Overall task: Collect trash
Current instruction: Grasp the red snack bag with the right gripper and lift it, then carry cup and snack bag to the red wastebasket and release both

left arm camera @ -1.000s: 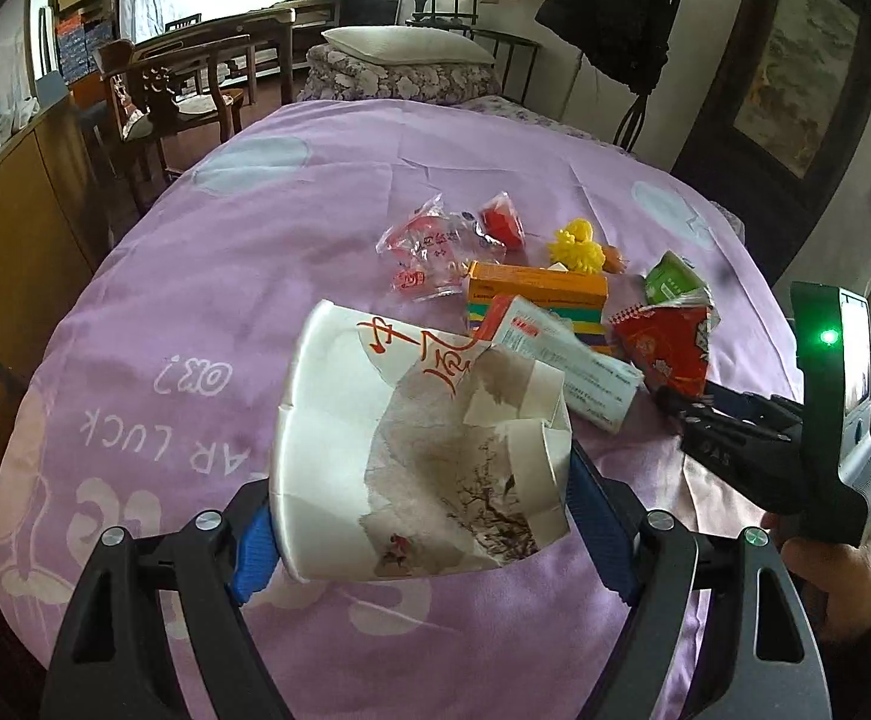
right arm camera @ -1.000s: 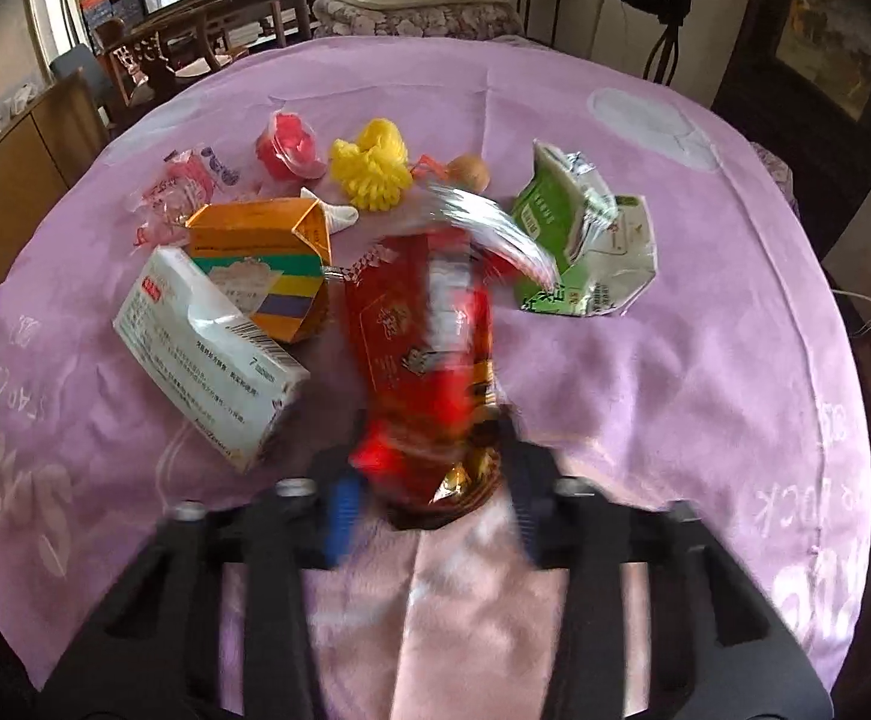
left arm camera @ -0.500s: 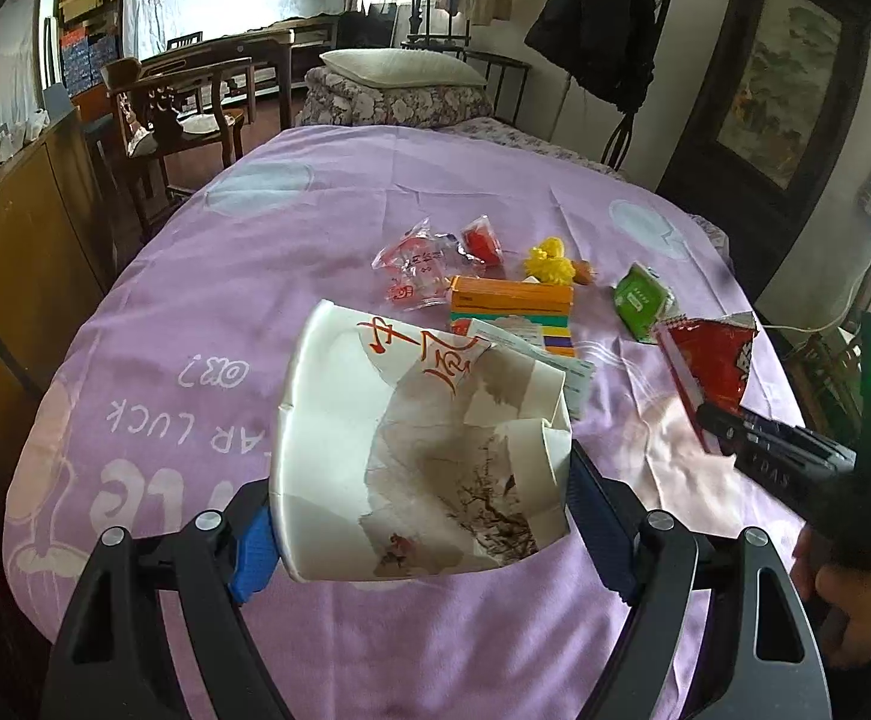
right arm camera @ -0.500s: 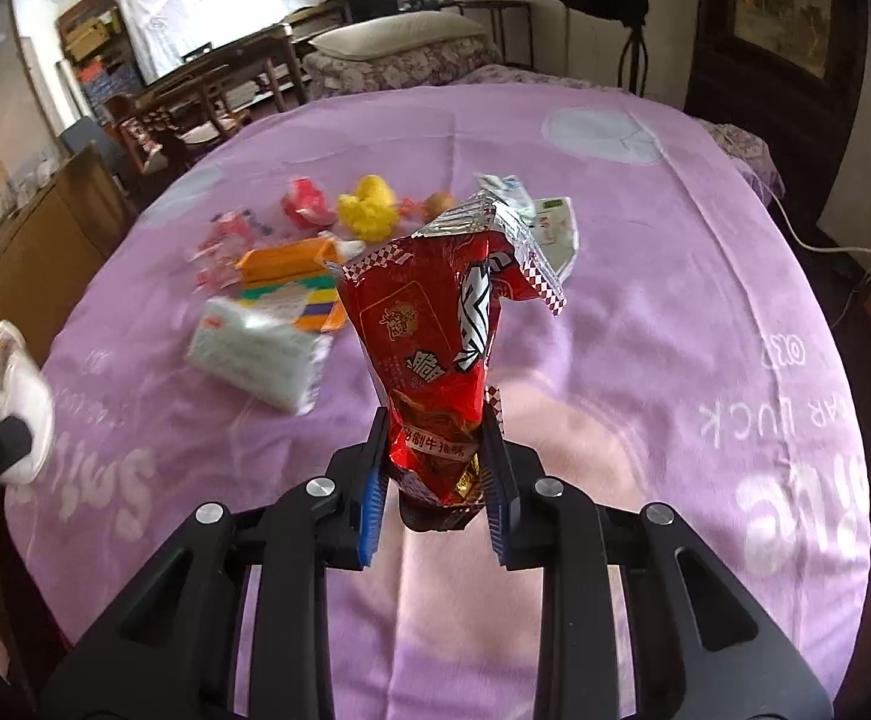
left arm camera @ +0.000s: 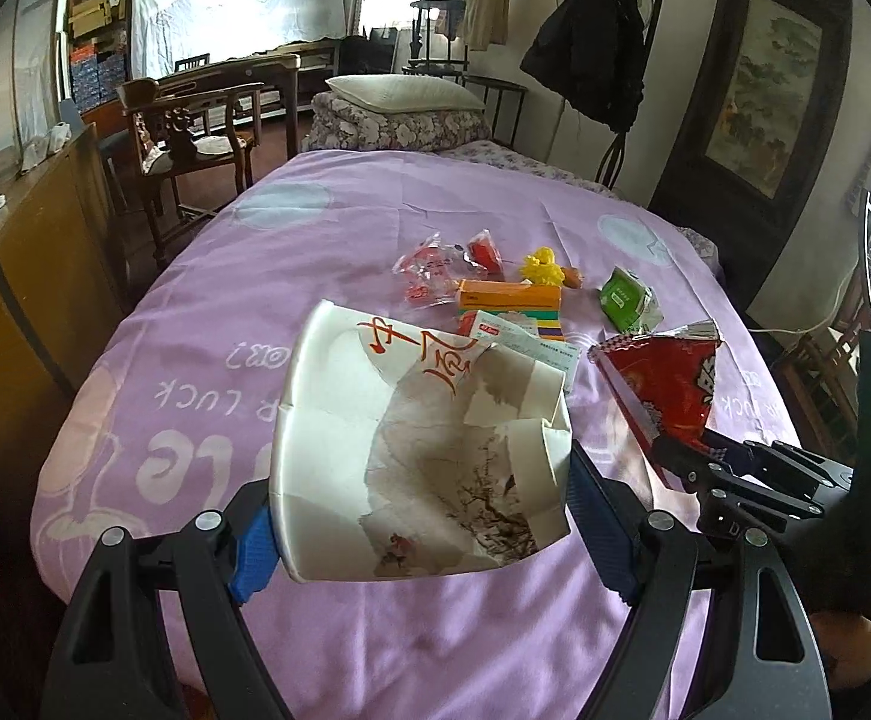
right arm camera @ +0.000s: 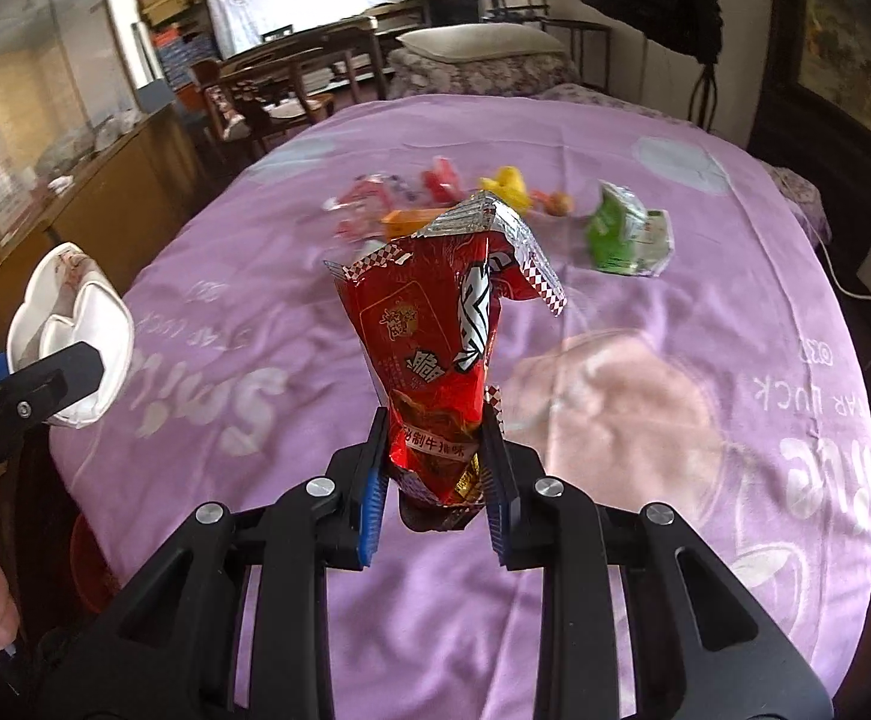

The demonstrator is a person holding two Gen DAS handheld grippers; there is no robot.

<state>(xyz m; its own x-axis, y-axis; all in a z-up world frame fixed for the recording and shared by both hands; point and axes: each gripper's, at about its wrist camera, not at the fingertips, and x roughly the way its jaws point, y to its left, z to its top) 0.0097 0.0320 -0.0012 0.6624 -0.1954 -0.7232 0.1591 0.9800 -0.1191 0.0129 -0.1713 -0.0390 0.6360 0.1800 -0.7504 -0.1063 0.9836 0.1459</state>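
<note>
The right gripper (right arm camera: 435, 501) has lifted the red snack bag (right arm camera: 444, 348) clear of the purple cloth (right arm camera: 675, 420), jaws pinching its base. The left gripper (left arm camera: 420, 531) still clamps the crushed paper bowl (left arm camera: 417, 450); the bag probably goes into it next. Other litter remains far across the cloth.

A purple-clothed table (left arm camera: 339, 228) carries wrappers (left arm camera: 429, 270), an orange box (left arm camera: 510, 299), perhaps cartons (left arm camera: 627, 299).

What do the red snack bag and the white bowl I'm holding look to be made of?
Red snack bag: glossy printed plastic film, apparently foil-lined; its torn top shows silver.
White bowl: seemingly thin coated paper; its wall is creased, folded inward and stained brown.
</note>
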